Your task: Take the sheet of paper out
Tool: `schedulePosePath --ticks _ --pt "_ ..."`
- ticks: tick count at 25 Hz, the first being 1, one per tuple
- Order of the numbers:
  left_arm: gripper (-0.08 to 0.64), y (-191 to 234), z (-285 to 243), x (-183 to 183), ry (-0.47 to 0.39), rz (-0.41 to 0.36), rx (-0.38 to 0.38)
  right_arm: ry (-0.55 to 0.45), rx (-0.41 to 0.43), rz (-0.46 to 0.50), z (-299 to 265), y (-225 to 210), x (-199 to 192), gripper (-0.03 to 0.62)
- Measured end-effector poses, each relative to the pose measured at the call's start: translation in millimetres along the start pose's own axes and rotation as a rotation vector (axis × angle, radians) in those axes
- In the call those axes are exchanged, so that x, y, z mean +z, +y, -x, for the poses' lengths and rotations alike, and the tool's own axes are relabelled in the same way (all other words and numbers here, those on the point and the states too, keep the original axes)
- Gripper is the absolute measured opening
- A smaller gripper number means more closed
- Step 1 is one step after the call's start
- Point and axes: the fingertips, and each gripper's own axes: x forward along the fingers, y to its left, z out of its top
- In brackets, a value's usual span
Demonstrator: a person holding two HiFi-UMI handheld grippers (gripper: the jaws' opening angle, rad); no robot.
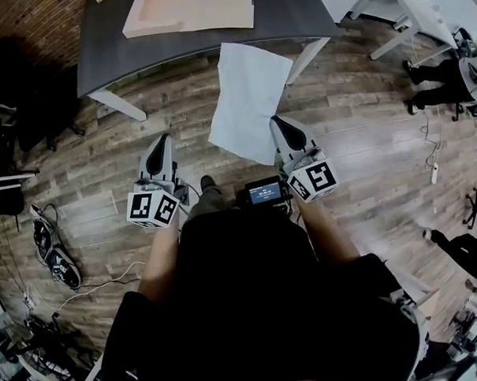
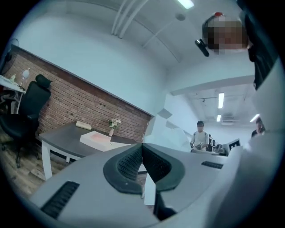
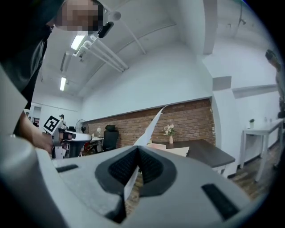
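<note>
sheet of paper (image 1: 249,98) in the right claw (image 1: 277,121), before the table (image 1: 114,49), cardboard (image 1: 191,10) on it (far back), left claw (image 1: 164,139) leftward

Above a wood floor (image 1: 364,164), the right gripper (image 1: 278,124) holds the near right edge of a white sheet of paper (image 1: 246,98) that reaches toward a dark table (image 1: 114,41) bearing a flat cardboard piece (image 1: 191,9), while the left gripper (image 1: 164,140) stands apart from the sheet.

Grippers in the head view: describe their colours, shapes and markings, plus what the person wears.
Both are light grey and taper to a point: the left gripper and the right gripper. Each carries a white cube with black square markers; dark ribbed pads line the jaws. The person wears a dark top.
</note>
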Motion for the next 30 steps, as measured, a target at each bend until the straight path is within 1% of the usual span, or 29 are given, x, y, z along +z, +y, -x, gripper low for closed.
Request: schedulePosePath --ticks 5,7,10,13,16,21,30 --pt "-0.003 -36 13 -21 0.031 -0.092 0.049 0.016 0.011 -0.006 37 -16 -14 0.003" --pt "-0.003 -41 23 -27 0.036 -0.107 0.07 0.015 0.022 -0.014 42 -15 -18 0.003" --pt "-0.003 -45 36 -32 0.035 -0.109 0.087 0.01 0.041 -0.02 47 -6 -21 0.003" --pt "-0.003 -48 42 -31 0.034 -0.113 0.073 0.005 0.05 -0.02 50 4 -21 0.003" --pt "-0.003 -49 40 -27 0.025 -0.111 0.053 0.006 0.039 -0.027 50 5 -21 0.003" --pt "-0.003 -57 35 -12 0.0 -0.145 0.012 0.006 0.042 -0.009 48 8 -14 0.003" --pt "-0.003 -44 43 -8 -0.011 -0.134 0.019 -0.011 0.045 -0.007 32 13 -8 0.003"
